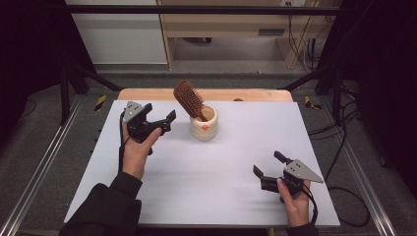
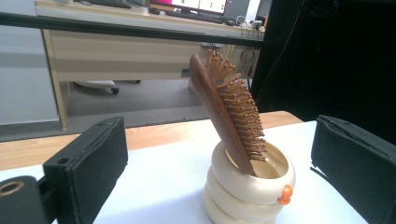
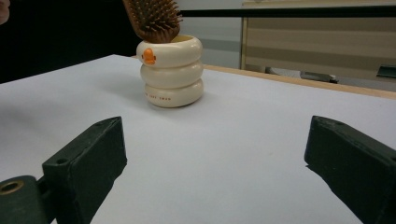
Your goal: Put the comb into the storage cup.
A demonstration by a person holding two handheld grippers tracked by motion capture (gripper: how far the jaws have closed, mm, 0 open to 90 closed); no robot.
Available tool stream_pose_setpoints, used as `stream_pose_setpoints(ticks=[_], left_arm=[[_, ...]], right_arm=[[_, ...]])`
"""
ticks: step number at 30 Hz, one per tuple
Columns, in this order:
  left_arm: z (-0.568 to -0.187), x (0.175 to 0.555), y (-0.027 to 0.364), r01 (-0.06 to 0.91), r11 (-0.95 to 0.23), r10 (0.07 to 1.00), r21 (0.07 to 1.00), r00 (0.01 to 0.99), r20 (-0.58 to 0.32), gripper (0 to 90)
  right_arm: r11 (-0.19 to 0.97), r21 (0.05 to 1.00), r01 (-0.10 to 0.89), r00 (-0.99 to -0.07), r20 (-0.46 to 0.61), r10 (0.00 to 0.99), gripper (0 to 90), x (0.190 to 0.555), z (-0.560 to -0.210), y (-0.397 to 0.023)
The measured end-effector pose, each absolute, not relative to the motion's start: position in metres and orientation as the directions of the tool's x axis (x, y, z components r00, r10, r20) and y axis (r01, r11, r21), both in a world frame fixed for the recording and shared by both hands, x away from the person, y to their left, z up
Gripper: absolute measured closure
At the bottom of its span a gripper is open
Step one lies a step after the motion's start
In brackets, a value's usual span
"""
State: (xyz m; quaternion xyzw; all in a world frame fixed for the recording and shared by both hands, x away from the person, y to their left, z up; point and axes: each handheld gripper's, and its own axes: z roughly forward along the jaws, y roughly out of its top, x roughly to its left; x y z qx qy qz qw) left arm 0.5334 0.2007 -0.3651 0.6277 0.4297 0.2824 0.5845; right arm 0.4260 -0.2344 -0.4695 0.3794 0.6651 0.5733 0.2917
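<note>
A white sheet (image 1: 196, 172) covers a wooden table (image 1: 147, 93), whose bare edge shows along the far side; grey carpet (image 1: 49, 132) spreads around it, crossed by metal rails (image 1: 34, 182) and black frame struts (image 1: 74, 69). Beyond stands a light wooden desk (image 1: 221, 24) beside a white cabinet (image 1: 118, 34); cables (image 1: 300, 44) hang at the desk's right end; the left gripper view shows a lit monitor (image 2: 194, 4) on top. Black curtains (image 1: 383, 59) darken both sides.

One wooden hairbrush (image 1: 189, 99), one cream ringed cup (image 1: 204, 124), two grippers.
</note>
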Motion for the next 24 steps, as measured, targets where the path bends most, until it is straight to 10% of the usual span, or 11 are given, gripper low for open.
stream_pose_setpoints(ticks=[24], left_arm=[[-0.363, 0.511, 0.226, 0.178, 0.030, 0.870, 0.984, 0.480, -0.113, 1.7]], right_arm=[[0.058, 0.984, 0.171, -0.545, 0.045, 0.837, 5.7, 0.426, -0.470, -0.233]])
